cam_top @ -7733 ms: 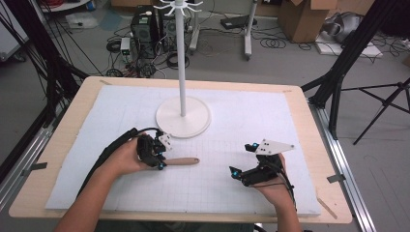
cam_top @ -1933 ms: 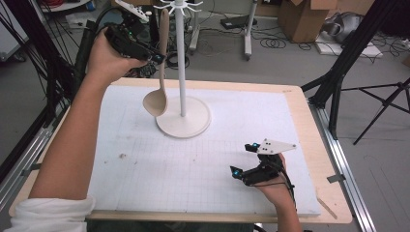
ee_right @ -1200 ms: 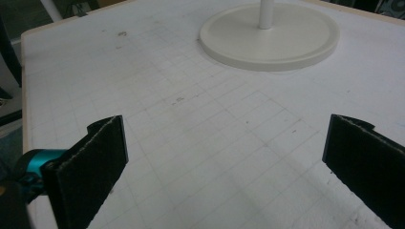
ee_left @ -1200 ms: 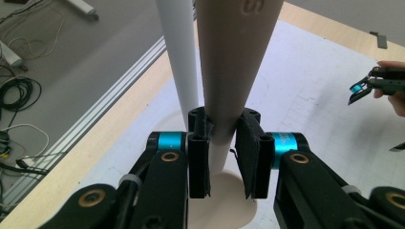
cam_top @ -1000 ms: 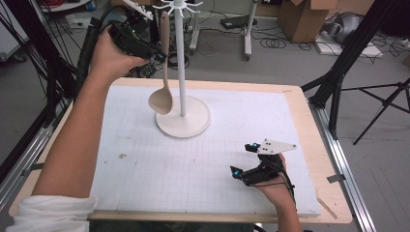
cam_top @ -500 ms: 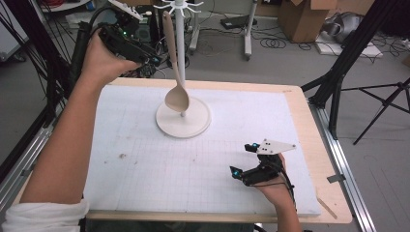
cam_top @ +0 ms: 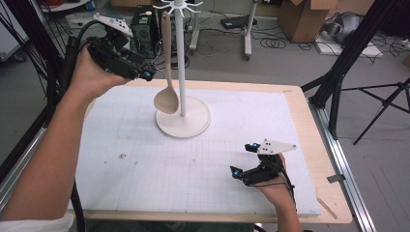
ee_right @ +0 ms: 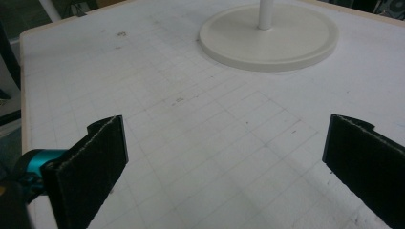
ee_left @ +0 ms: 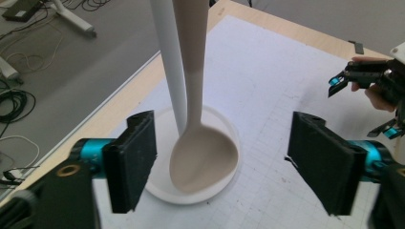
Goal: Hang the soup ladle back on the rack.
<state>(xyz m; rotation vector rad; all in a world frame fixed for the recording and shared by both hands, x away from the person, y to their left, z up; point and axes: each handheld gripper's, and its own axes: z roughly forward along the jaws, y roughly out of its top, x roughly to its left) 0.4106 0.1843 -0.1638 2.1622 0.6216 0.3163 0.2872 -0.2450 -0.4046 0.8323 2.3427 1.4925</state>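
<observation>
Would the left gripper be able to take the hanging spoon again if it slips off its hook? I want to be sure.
Probably yes. The left gripper has just been opening, nothing between its pads, and the spoon hangs right ahead beside the stand's pole. Only that pole crowds one side.

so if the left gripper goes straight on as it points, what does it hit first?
Probably the spoon hanging on the stand: its bowl sits between the open jaws of the left gripper, apart from both pads. Depth is hard to judge.

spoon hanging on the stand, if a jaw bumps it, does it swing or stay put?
Probably swings: the spoon hangs free beside the stand pole, its bowl above the base. It looks stiff and light, likely wood. The left gripper jaws stand open, clear of it, so nothing steadies it.
</observation>
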